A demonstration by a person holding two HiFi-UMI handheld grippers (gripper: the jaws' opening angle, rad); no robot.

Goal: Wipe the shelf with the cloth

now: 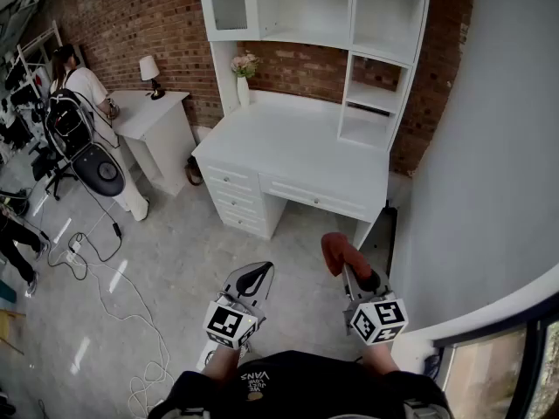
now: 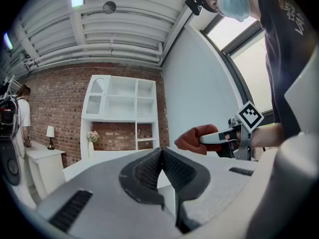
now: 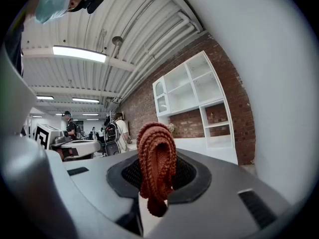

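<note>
The right gripper (image 1: 351, 274) is clamped on the single folded rust-red knit cloth (image 3: 156, 166). The left gripper (image 1: 252, 280) has its jaws pressed together with nothing between them. Both grippers are well apart from the white shelf unit (image 1: 306, 11), which stands above a desk (image 1: 297, 151) bearing one flower vase (image 1: 243, 84).

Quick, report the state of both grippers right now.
left gripper: shut, nothing between its jaws.
right gripper: shut on the rust-red cloth.
</note>
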